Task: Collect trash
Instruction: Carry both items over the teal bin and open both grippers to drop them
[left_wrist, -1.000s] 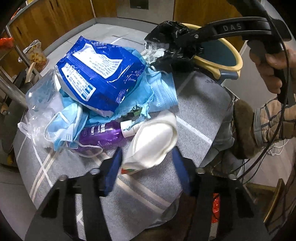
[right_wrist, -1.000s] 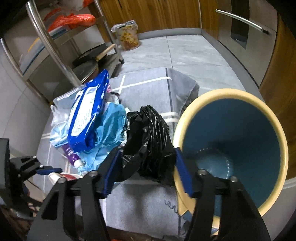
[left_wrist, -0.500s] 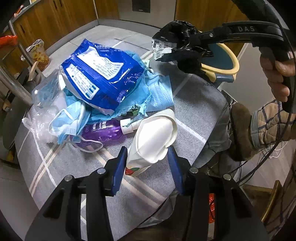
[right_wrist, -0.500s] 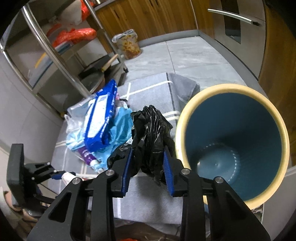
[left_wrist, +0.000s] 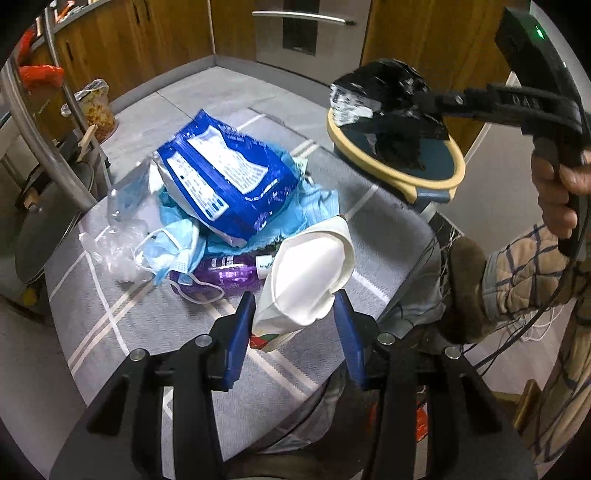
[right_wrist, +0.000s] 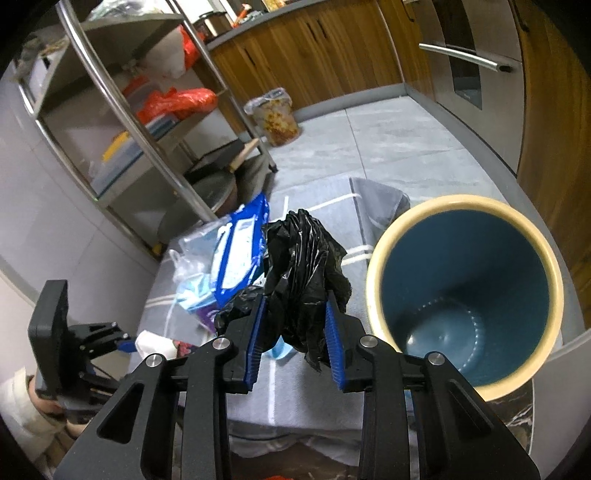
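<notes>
The right gripper (right_wrist: 293, 332) is clenched on a crumpled black bag (right_wrist: 303, 273), which hangs in the air, lifted off the surface (left_wrist: 122, 295). In the left wrist view the bag (left_wrist: 391, 110) shows a white label at its far-left end and sits in front of the bin's mouth. The bin (right_wrist: 554, 295) is blue inside with a cream rim; it stands at the right edge of the surface, and nothing shows inside it.

The left gripper (left_wrist: 295, 328) is released, its blue fingers (left_wrist: 242, 332) standing either side of a white mask (left_wrist: 314, 269), with a gap on each side. The mask lies on a small white carton (left_wrist: 273, 338) with red print.

The surface wears a grey cloth with white stripes. The rest of the trash lies piled on it, left of the bin: a blue wipes pack (left_wrist: 225, 177) on top, blue masks (left_wrist: 177, 247) and a clear plastic bag (left_wrist: 125, 221) to its left, and a purple bottle (left_wrist: 225, 275) lying on its side at the near edge of the pile, just left of the white mask.

Far off, a steel rack (right_wrist: 122, 110) stands on the grey floor by wooden cabinets (right_wrist: 314, 48).
</notes>
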